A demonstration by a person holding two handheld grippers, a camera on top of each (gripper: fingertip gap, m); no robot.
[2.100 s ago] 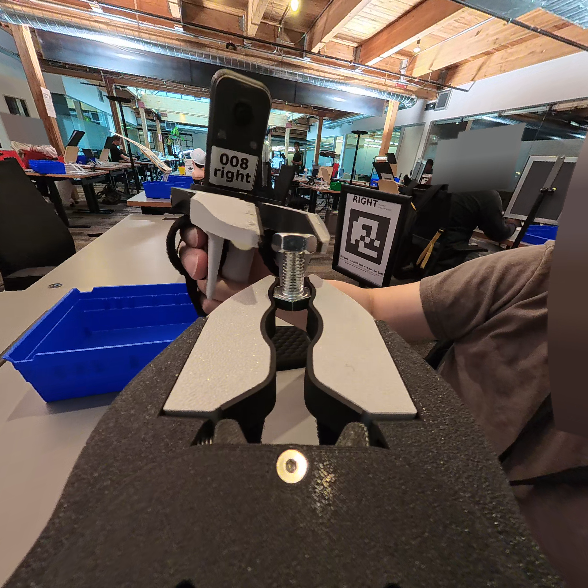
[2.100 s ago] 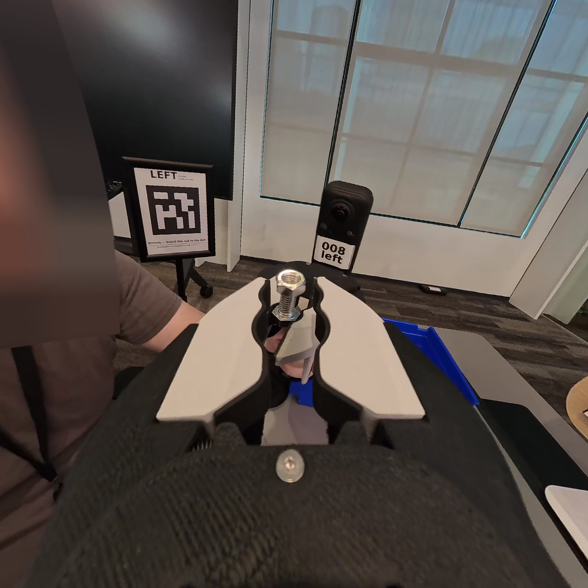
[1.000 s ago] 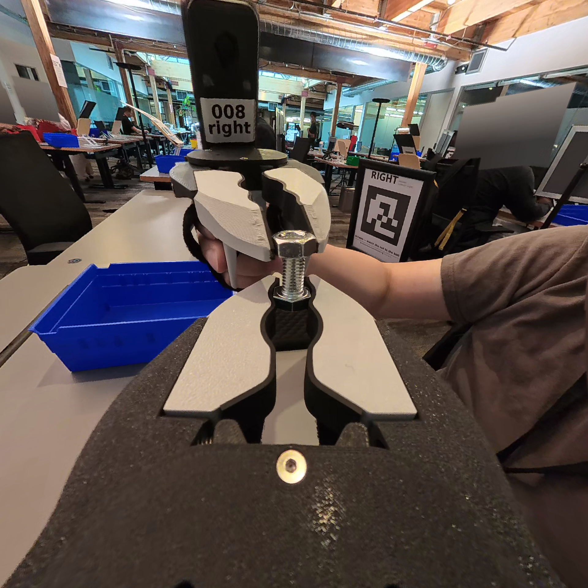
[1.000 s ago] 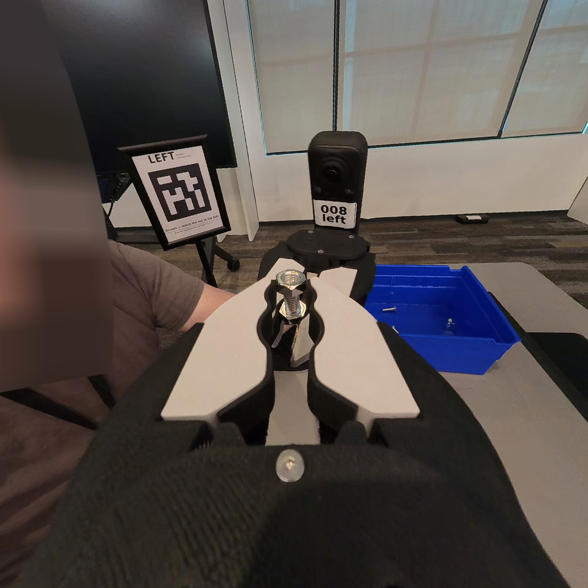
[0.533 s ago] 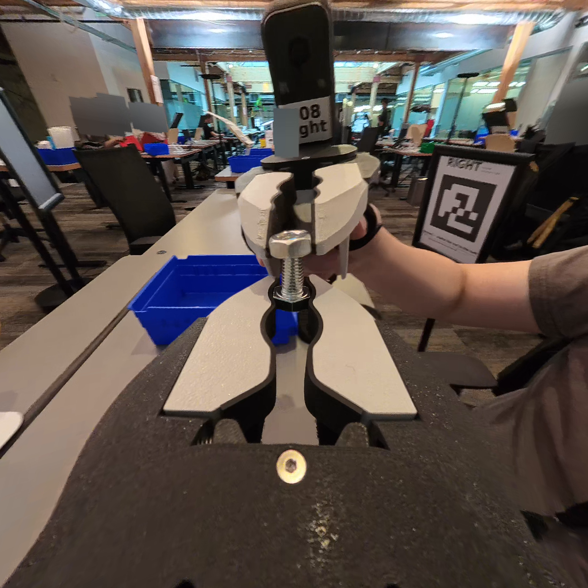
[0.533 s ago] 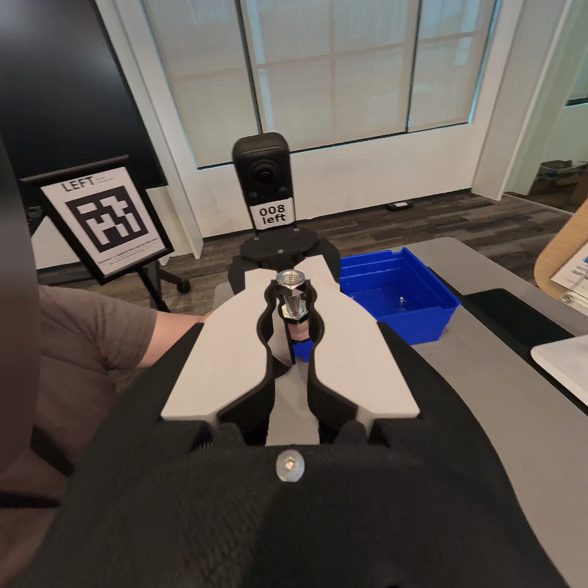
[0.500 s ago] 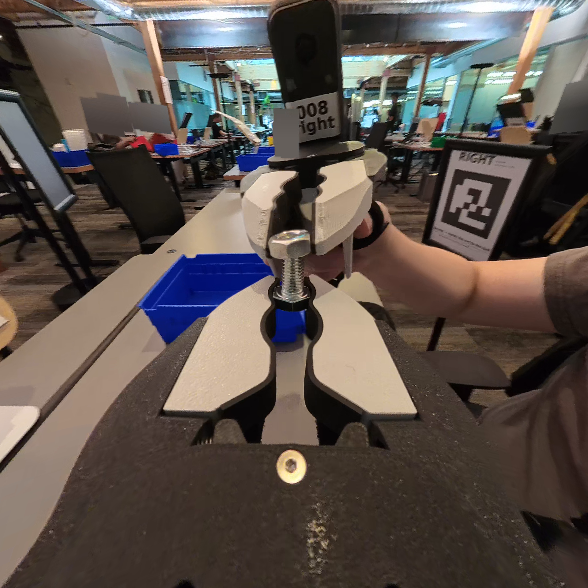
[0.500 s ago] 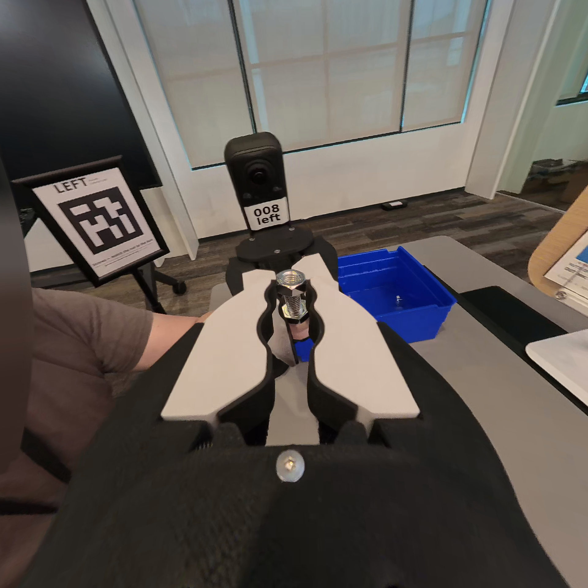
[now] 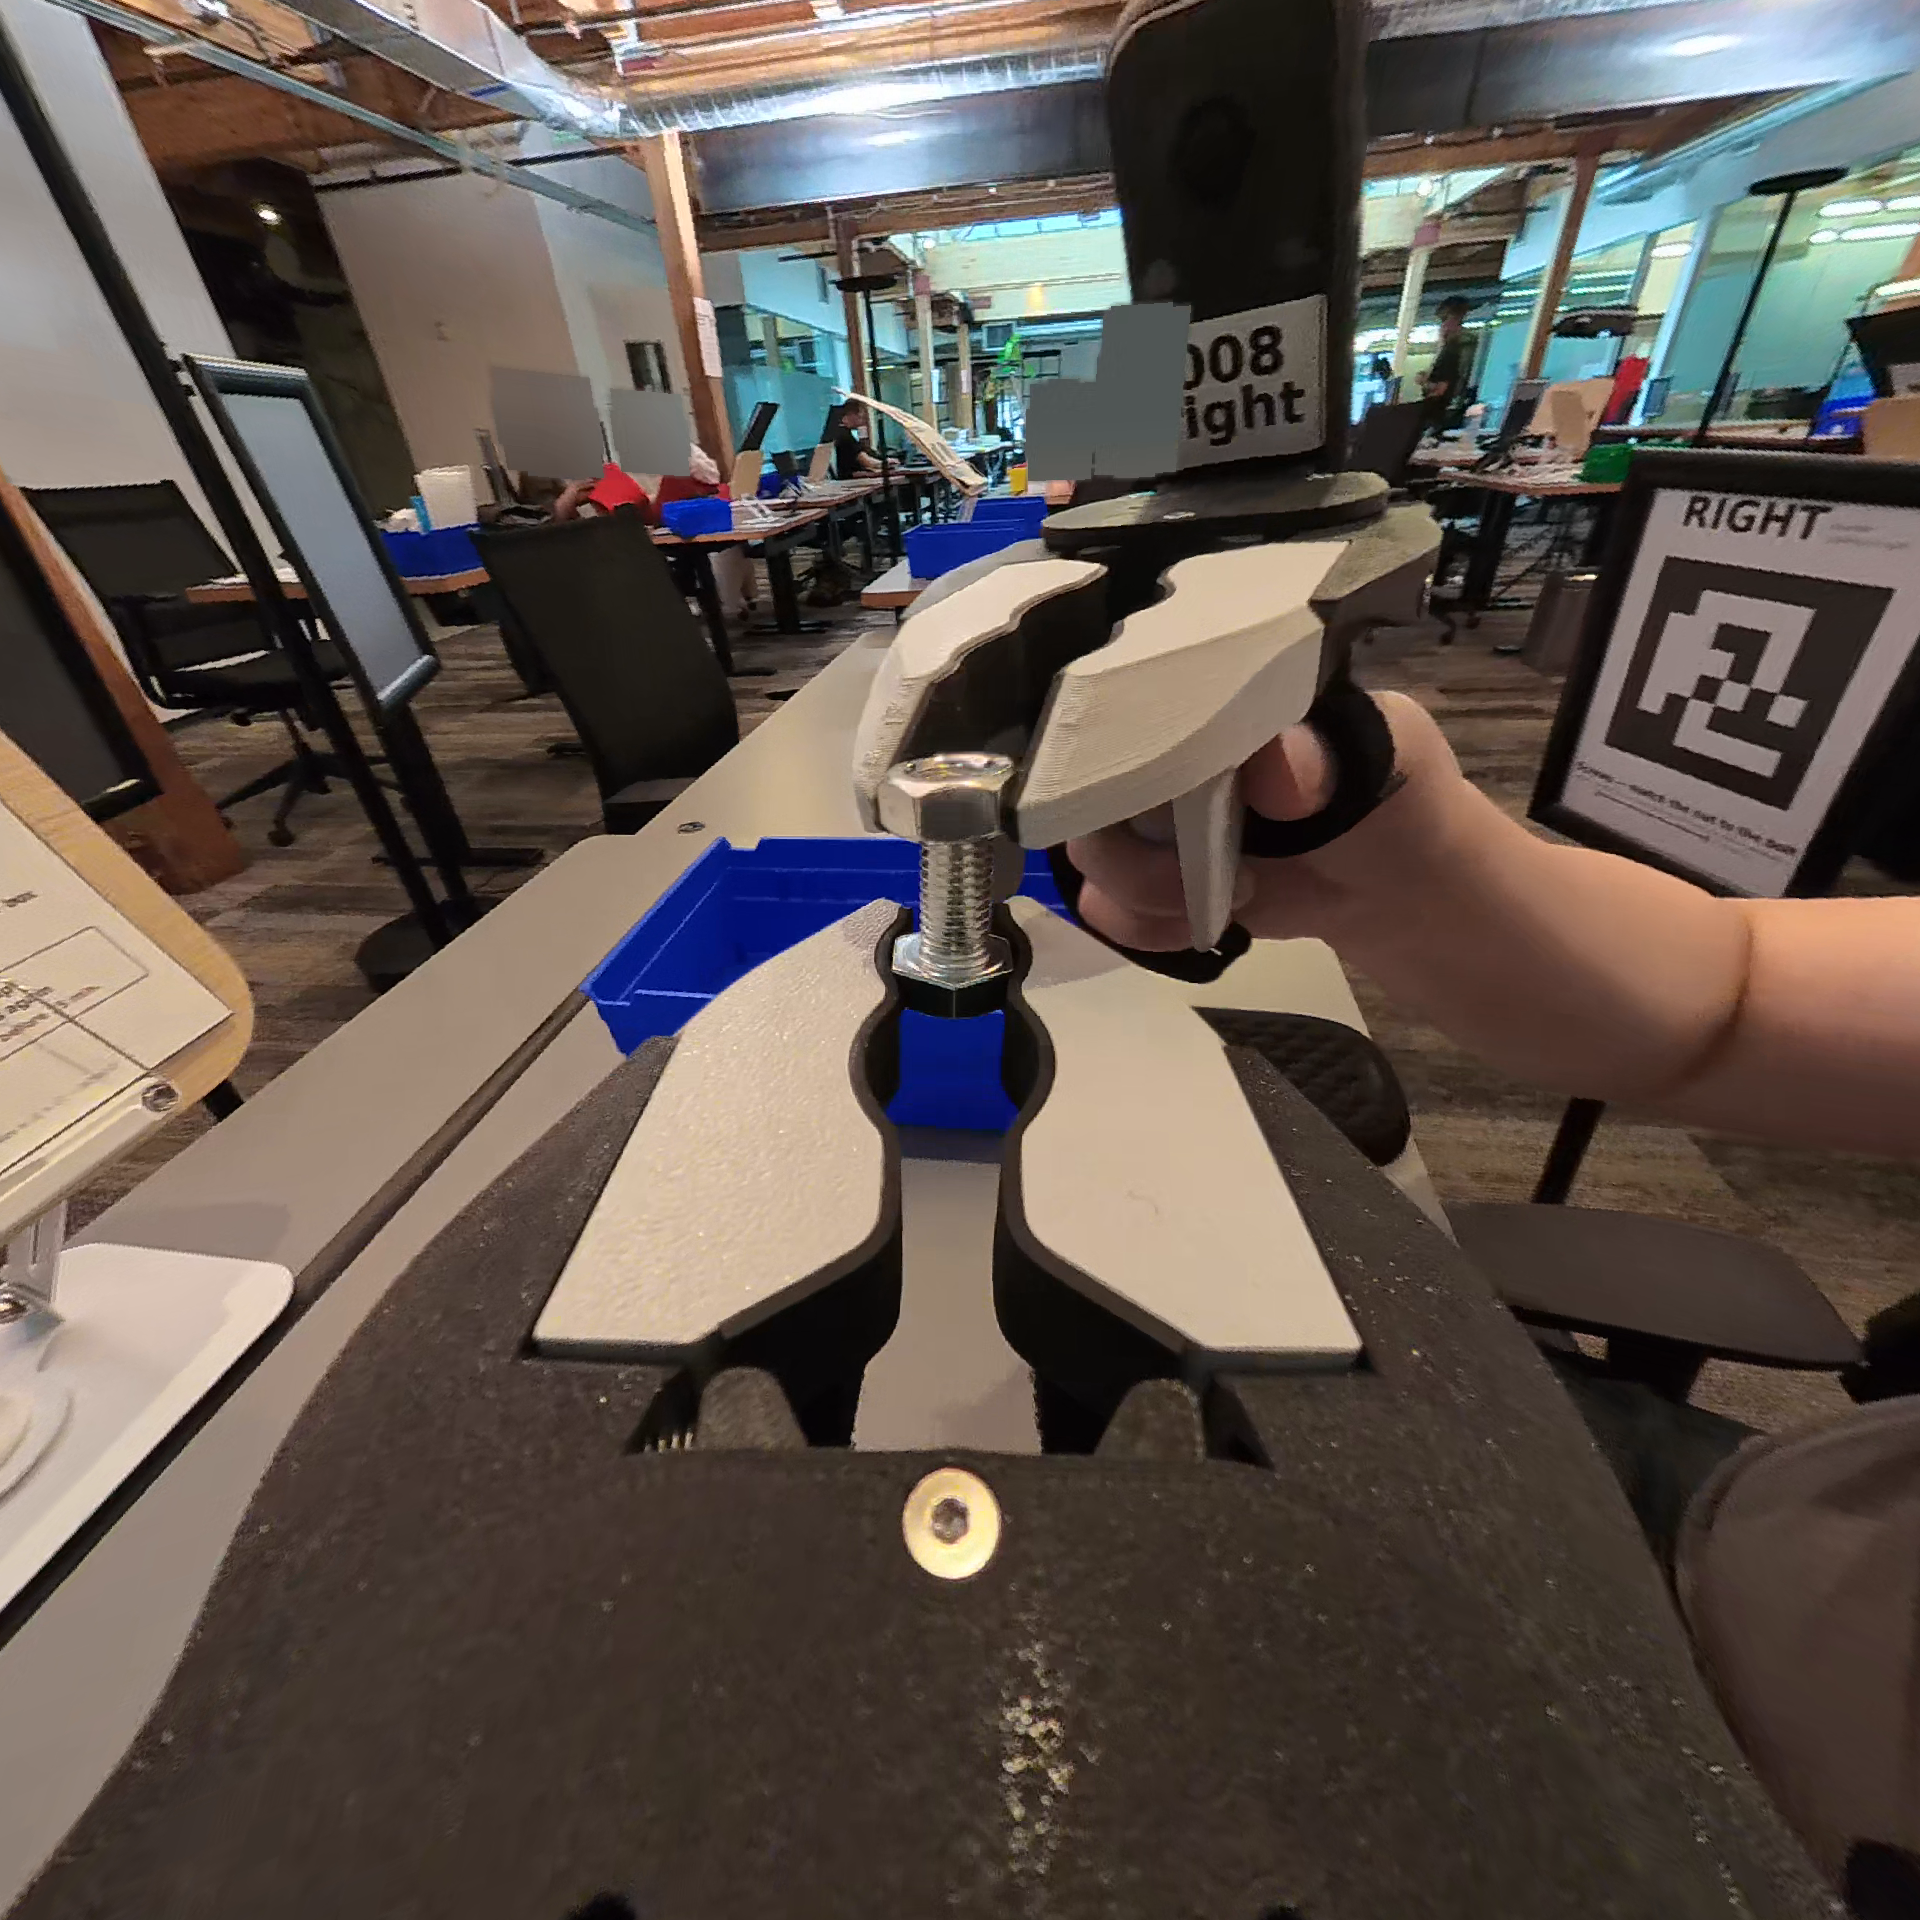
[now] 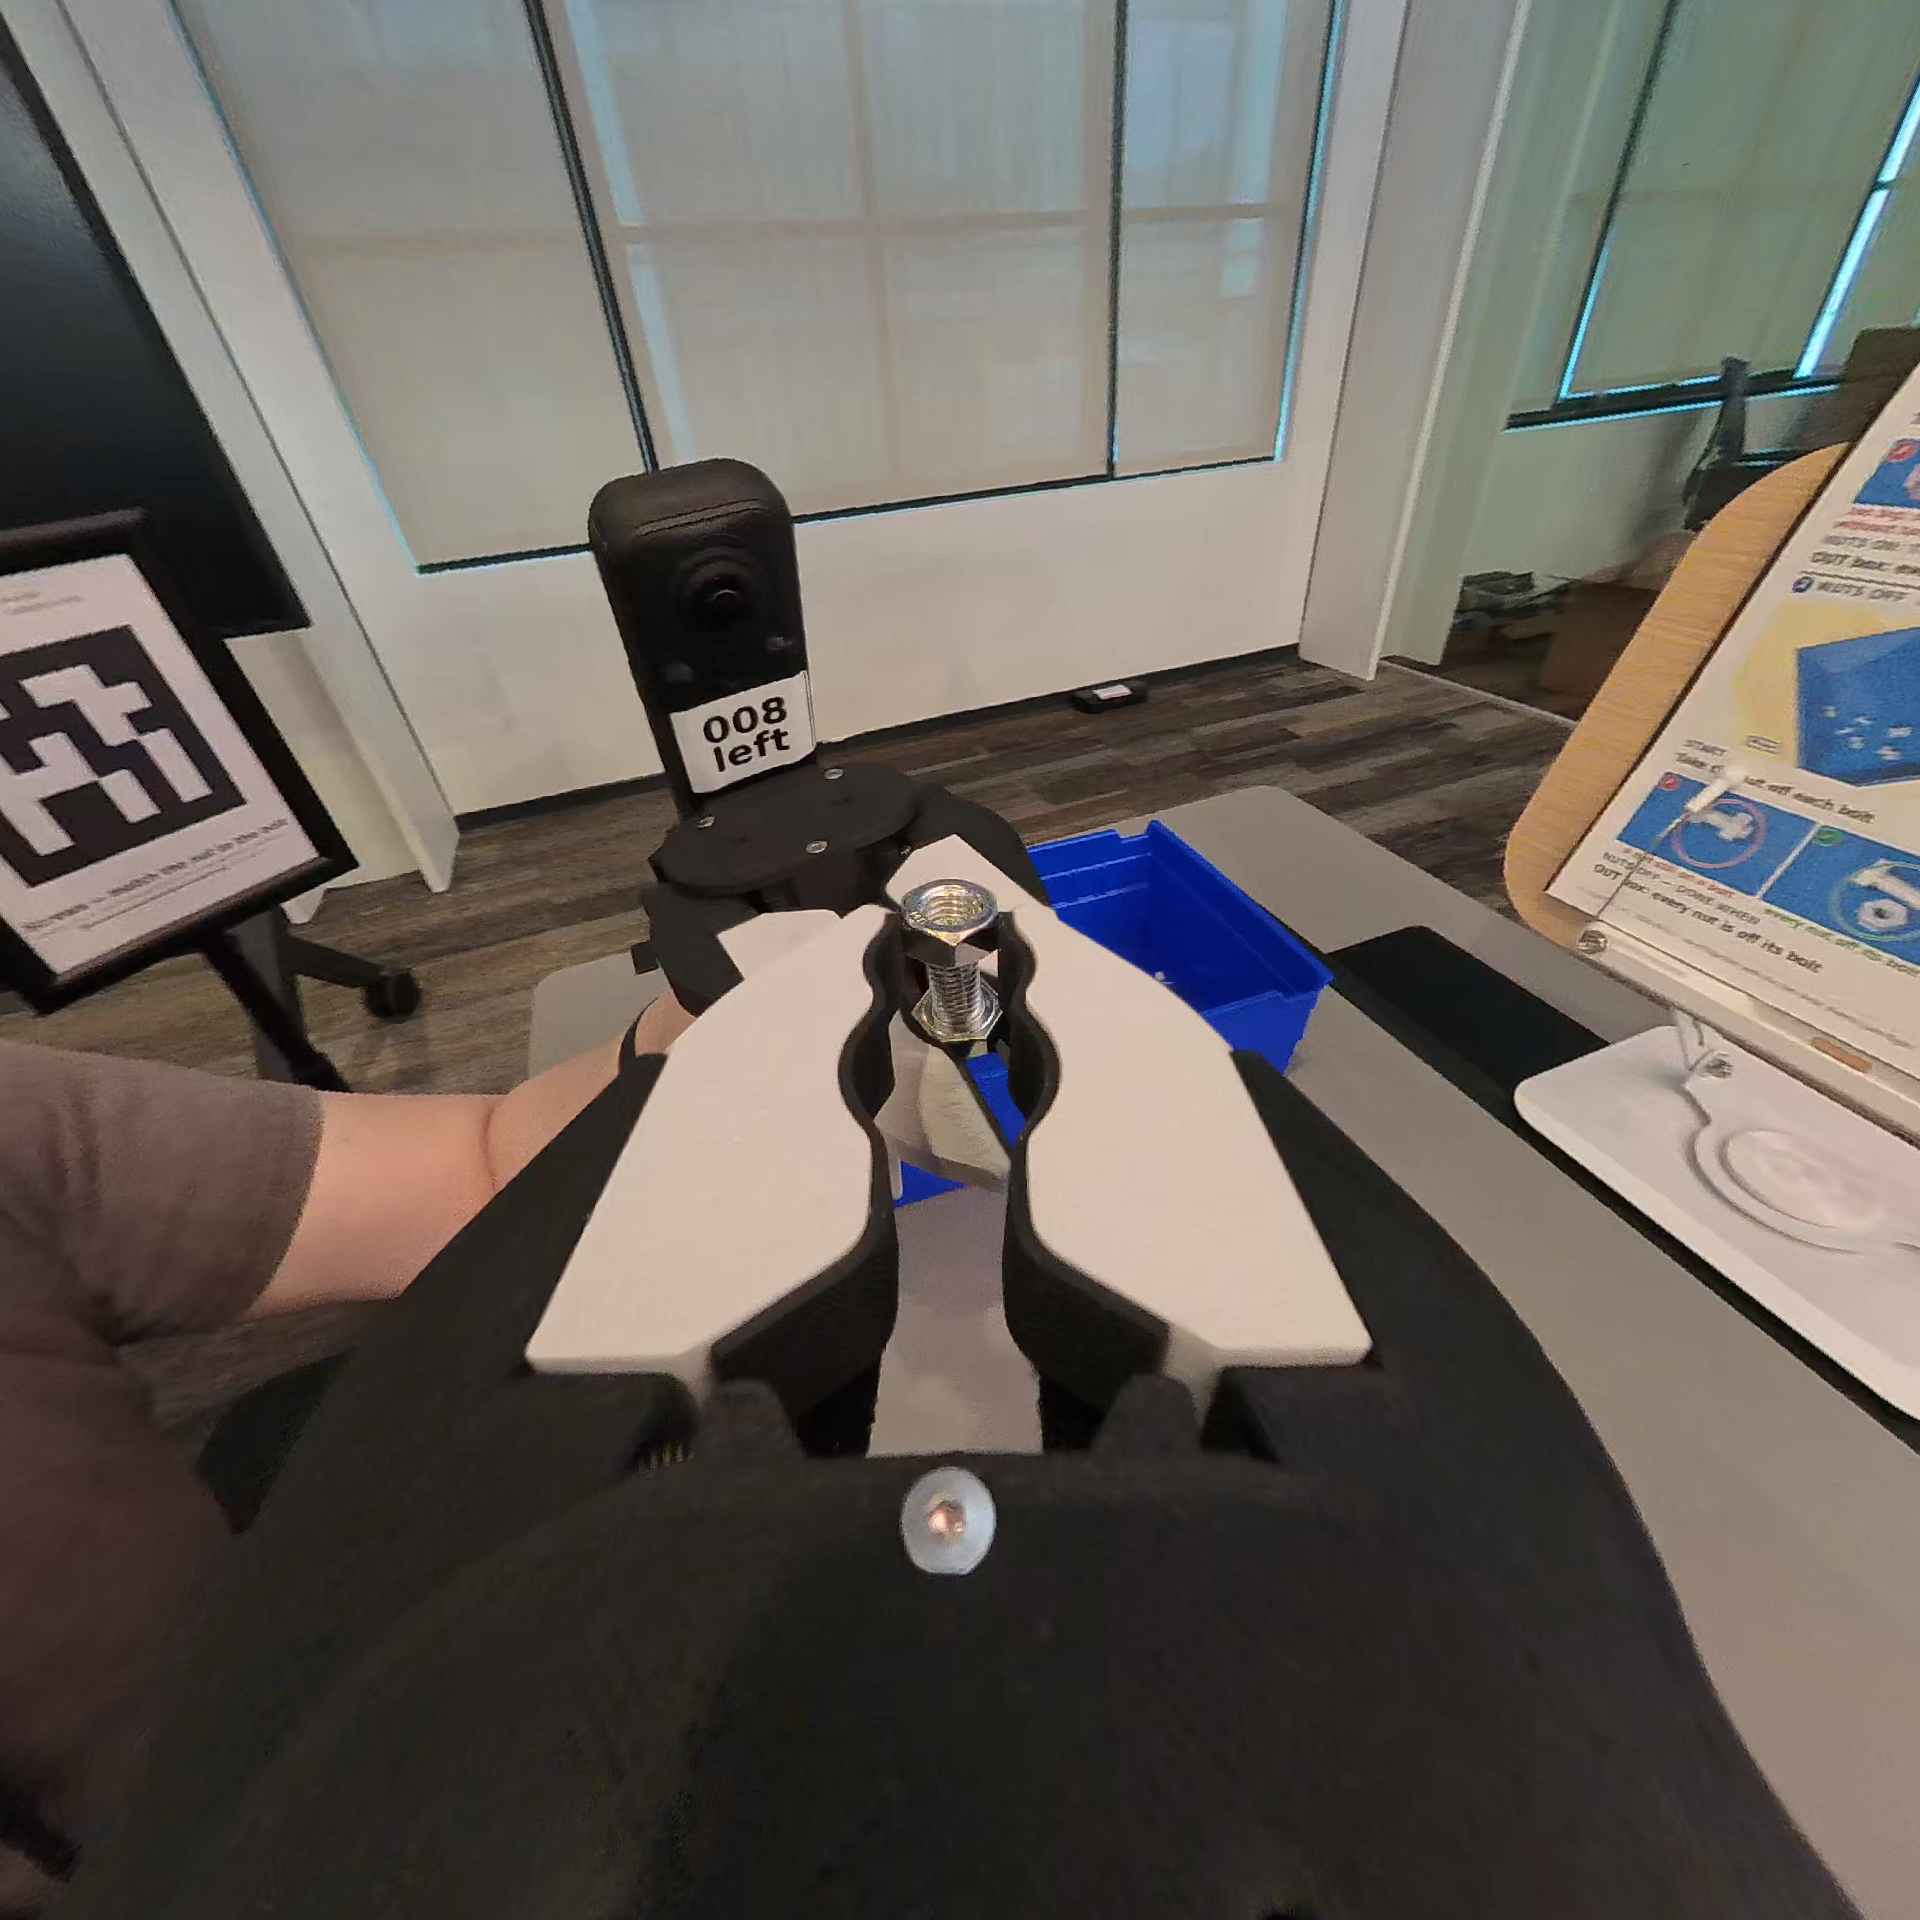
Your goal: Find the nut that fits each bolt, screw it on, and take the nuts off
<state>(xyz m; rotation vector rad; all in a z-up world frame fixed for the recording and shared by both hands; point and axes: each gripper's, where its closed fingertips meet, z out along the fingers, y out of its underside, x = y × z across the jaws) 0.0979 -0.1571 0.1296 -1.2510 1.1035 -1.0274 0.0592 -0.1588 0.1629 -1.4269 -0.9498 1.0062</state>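
My left gripper pinched tight on small silver hex nut, my right gripper clamped on hex head of shiny threaded steel bolt, bolt w/ nut held mid-air betw. both, above blue plastic bin on grey table.

We see a shiny, threaded silver metal bolt with a bright hexagonal metal nut. The grey gripper fingers look matt and grainy, their black housing rough; the blue plastic bin looks smooth and glossy.
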